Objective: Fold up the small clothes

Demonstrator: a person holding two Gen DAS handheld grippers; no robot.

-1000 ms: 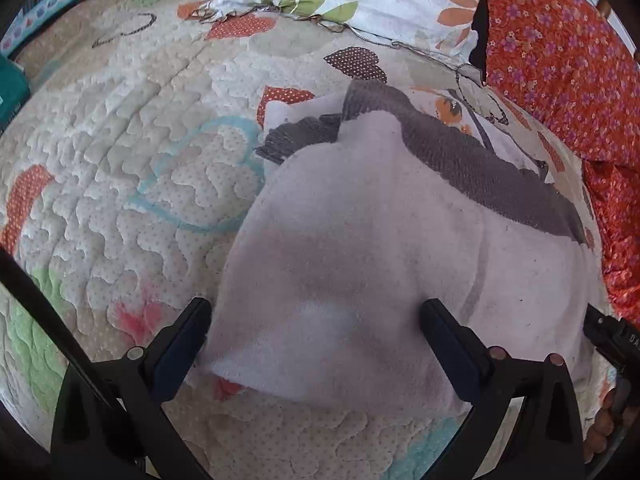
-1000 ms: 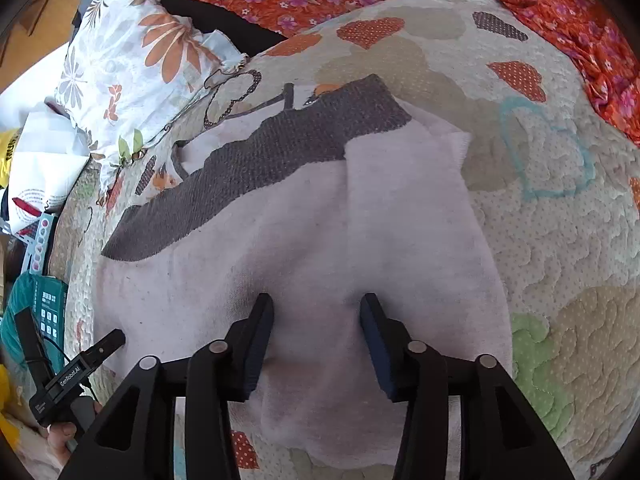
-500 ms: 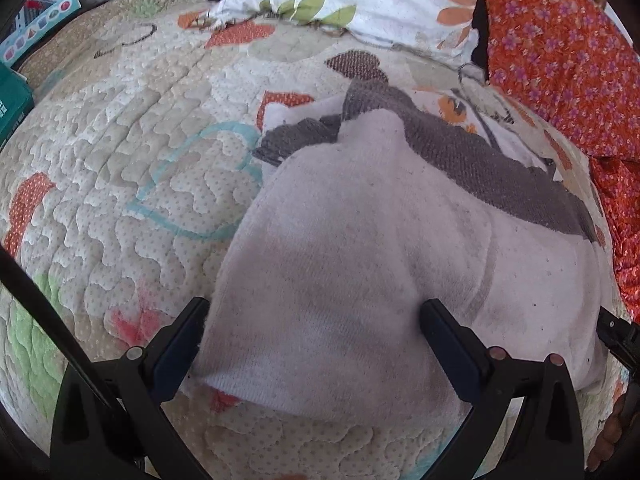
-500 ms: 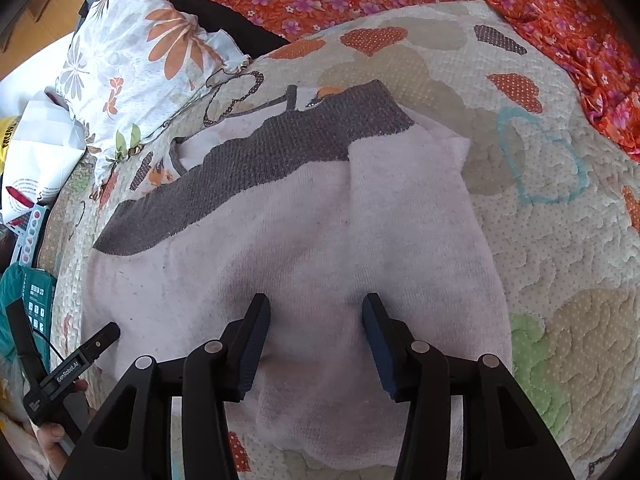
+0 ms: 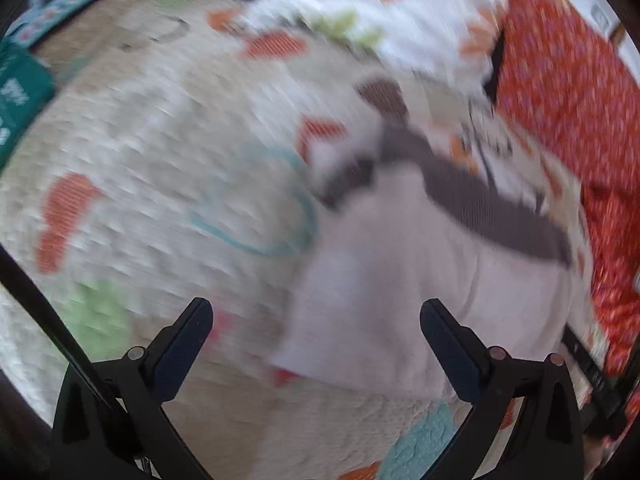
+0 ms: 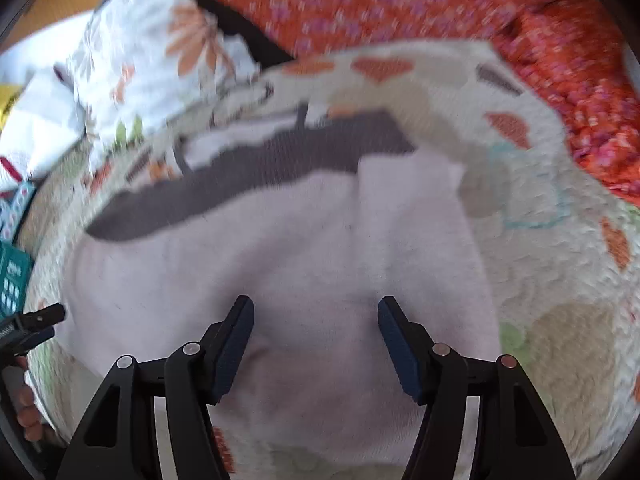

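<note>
Garment (image 6: 304,264): small pale-pink knit w/ dark grey band (image 6: 256,160) along far edge, lying on quilted heart-print bedspread (image 6: 560,320). Both views motion-blurred, so detail limited.

Status, judged from lie of cloth: partly folded. One side looks turned over onto body, w/ a vertical fold edge running from 12 o'clock toward centre in right view; outline already compact, near edge rounded. Grey band and a bit of white at 11 o'clock not tucked. Prob. at least one more fold left, then squaring up.

Left gripper (image 5: 316,316): fingers wide apart, nothing between; garment's near-left corner (image 5: 288,356) just inside, at 5 o'clock of frame.

Right gripper (image 6: 316,312): fingers apart, over middle of garment near edge, no cloth pinched as far as visible.

Floral pillow (image 6: 152,60) at 10 o'clock, orange floral cloth (image 6: 400,4) at 12–2 o'clock, both off the garment.
</note>
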